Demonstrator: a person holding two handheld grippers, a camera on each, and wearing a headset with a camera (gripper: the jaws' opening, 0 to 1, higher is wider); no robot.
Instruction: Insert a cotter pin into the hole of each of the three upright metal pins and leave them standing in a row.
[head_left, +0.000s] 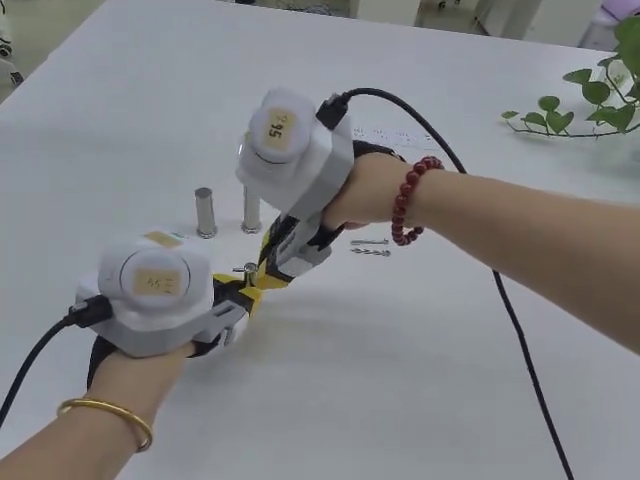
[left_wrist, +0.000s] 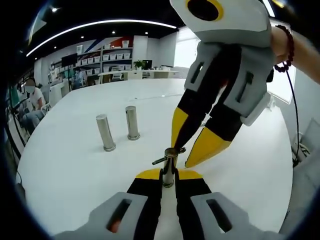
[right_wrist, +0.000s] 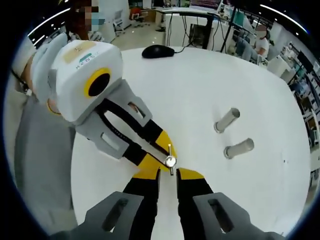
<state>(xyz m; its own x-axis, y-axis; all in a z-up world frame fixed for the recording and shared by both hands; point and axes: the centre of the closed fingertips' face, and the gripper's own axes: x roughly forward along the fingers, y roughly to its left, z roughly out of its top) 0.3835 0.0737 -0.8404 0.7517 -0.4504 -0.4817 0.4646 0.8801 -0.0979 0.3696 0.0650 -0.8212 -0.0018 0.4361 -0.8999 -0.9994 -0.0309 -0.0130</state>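
Note:
My left gripper is shut on an upright metal pin and holds it on the white table. A thin cotter pin runs through the hole near this pin's top and sticks out on both sides. My right gripper comes in from above, and the cotter pin's near end lies between its jaws, which stand slightly apart and do not pinch it. In the head view both grippers meet at the held pin. Two more metal pins stand upright just behind. Two spare cotter pins lie on the table.
The right gripper's black cable trails across the table to the right. A green plant reaches in at the far right. People sit at desks in the background.

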